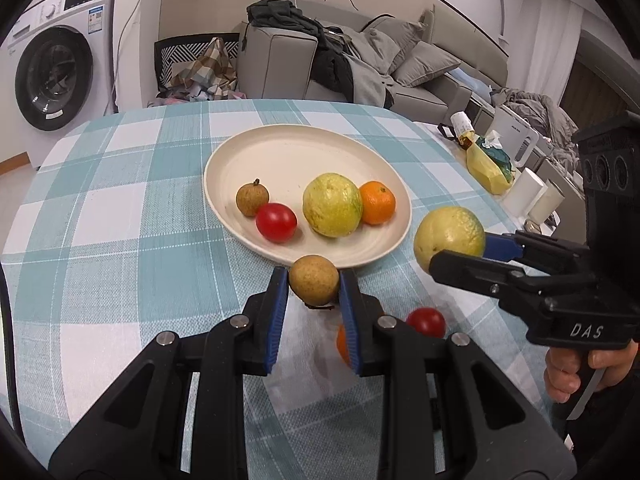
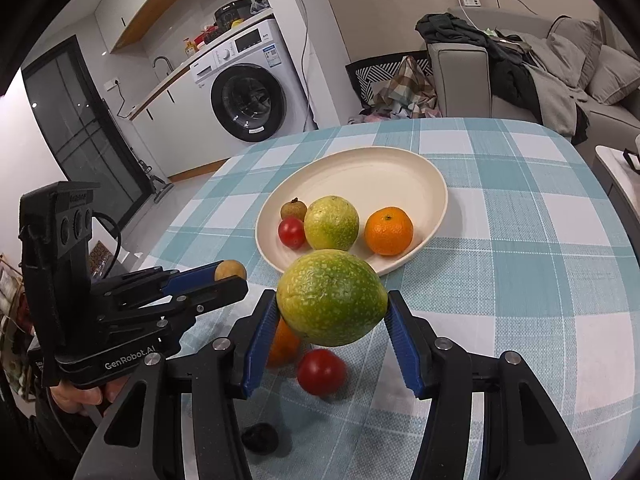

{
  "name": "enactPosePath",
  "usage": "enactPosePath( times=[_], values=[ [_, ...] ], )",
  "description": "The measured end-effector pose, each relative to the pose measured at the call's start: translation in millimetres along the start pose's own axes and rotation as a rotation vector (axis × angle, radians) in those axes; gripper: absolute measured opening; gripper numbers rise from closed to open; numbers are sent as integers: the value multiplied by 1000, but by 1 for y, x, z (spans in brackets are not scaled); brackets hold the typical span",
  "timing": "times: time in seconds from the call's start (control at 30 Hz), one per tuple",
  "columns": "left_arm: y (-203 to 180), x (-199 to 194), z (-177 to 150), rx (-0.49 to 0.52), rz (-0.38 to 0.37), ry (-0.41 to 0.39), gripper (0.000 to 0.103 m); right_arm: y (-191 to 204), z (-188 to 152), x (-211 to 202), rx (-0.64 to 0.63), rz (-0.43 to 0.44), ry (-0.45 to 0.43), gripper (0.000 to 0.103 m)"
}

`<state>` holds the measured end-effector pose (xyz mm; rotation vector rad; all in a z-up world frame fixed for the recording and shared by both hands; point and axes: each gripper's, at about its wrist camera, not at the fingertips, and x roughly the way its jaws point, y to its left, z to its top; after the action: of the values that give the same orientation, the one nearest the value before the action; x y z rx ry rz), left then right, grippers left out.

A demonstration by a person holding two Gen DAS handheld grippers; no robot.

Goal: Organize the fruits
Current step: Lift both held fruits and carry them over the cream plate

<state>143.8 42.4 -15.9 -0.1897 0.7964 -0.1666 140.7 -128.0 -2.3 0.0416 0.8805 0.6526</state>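
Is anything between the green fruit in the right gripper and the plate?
Nothing visible: the green fruit hangs just short of the plate's near rim, bare cloth below; the plate's far half is free.

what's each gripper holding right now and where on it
Left gripper: small brown fruit, pinched across its two sides. Right gripper: big green fruit, pinched across its widest part.

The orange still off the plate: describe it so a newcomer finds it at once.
Start at the cream plate on the checked tablecloth. Nearer than its rim, under the raised right tool, an orange lies beside a red tomato. It is the one orange fruit on the bare cloth.
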Motion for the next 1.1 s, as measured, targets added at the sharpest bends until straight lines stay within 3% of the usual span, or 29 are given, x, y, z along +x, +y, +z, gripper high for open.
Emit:
enactPosePath(
  times=[1.1],
  values=[
    [2, 63, 34, 16, -2, 41, 23, -11, 34, 54, -53, -60, 45, 55]
  ],
)
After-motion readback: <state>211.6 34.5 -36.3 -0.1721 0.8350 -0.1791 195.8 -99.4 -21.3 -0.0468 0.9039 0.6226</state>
